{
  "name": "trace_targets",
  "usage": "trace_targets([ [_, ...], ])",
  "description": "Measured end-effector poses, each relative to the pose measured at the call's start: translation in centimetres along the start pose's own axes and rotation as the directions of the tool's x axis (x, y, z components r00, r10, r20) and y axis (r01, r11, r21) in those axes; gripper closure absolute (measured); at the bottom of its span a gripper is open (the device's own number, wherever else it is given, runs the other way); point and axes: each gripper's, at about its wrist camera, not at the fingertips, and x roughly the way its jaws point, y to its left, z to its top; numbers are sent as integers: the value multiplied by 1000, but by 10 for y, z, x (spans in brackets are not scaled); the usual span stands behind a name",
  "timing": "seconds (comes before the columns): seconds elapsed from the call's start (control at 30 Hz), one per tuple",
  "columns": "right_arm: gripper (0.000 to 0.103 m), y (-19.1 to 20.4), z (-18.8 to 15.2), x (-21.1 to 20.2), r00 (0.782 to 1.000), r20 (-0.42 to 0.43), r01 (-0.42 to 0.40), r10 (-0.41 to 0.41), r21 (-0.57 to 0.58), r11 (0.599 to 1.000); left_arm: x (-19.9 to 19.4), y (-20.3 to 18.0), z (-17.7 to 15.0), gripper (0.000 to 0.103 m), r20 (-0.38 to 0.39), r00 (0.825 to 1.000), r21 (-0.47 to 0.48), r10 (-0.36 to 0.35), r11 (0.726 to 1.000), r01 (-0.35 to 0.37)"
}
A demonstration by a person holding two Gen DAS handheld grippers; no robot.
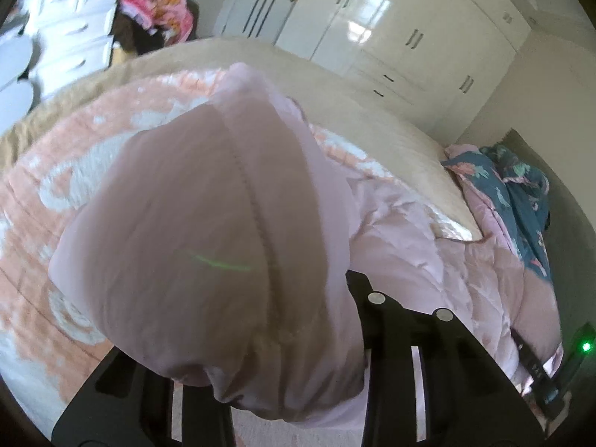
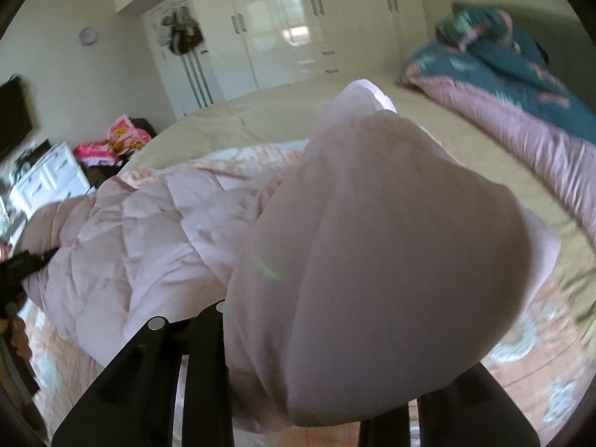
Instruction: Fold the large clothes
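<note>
Left wrist view: the left gripper (image 1: 283, 383) is clenched on a bunched corner of the pale pink quilted garment (image 1: 208, 246); the fabric billows over both fingers and hides the tips, so the grasp is inferred from cloth wedged between the black finger frames. The rest of the garment trails to the right across the peach patterned blanket (image 1: 56, 171) on the bed (image 1: 372, 111). The right gripper (image 1: 544, 368) shows at the far right edge, with a green light beside it.

Right wrist view: the right gripper (image 2: 316, 402) is likewise grasping a puffed corner of the same garment, which fills the near centre. The quilted body stretches left toward the other gripper, whose dark body sits at the left edge. A teal and pink duvet (image 2: 521, 85) lies bunched at the far right of the bed, well apart from the work. White wardrobes (image 2: 279, 37) stand along the far wall.

Step in hand, as judged: both corners of one edge are lifted, mid-fold. The garment hangs between the two grips, not yet laid over itself.

Next move calls for: carrying both corners together toward the opposite edge, keeping tension even so the padded cloth does not sag or twist, then lowering onto the blanket before letting go.
</note>
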Motion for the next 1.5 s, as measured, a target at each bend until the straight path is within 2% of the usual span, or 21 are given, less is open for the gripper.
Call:
trace_targets([
  [0.23, 77, 24, -1, -44, 999, 39, -23, 27, -99, 995, -36, -1, -4, 79, 11, 1000, 58, -3, 998, 2],
  [0.97, 77, 30, -63, -120, 999, 8, -38, 38, -90, 995, -113, 29, -62, 79, -32, 999, 99, 6, 995, -3],
  [1.27, 75, 19, -99, -132, 999, -24, -41, 41, -31, 999, -128, 45, -94, 77, -44, 999, 89, 12, 996, -8],
  [1.5, 65, -9, -136, -117, 993, -113, -23, 37, 120, 993, -118, 72, -128, 70, -88, 996, 48, 33, 998, -29],
])
